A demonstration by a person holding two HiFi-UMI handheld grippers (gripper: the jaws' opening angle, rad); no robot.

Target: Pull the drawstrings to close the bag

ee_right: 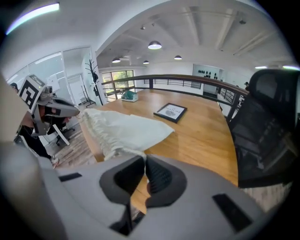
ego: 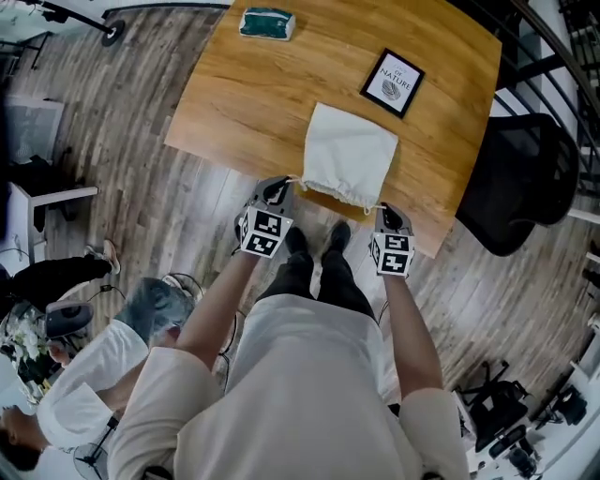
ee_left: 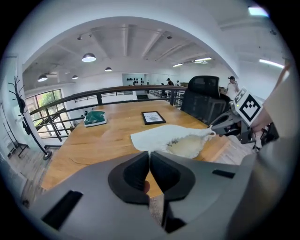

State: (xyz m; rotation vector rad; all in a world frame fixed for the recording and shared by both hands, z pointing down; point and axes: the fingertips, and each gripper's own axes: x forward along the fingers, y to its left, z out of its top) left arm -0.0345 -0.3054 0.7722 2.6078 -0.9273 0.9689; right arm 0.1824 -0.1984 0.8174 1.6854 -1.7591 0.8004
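A white cloth drawstring bag (ego: 349, 150) lies flat on the wooden table (ego: 234, 84), its mouth gathered into ruffles along the table's front edge. My left gripper (ego: 279, 190) sits at the mouth's left corner, shut on the left drawstring (ego: 294, 180). My right gripper (ego: 387, 214) sits at the right corner, shut on the right drawstring (ego: 380, 206). In the left gripper view the bag (ee_left: 164, 136) runs into the closed jaws of the left gripper (ee_left: 149, 159). In the right gripper view the white cloth of the bag (ee_right: 126, 129) likewise feeds into the closed right gripper (ee_right: 144, 164).
A black-framed picture (ego: 393, 82) lies behind the bag, and a green packet (ego: 267, 22) lies at the table's far edge. A black office chair (ego: 520, 183) stands to the right. Another person (ego: 84, 375) sits on the floor at the lower left.
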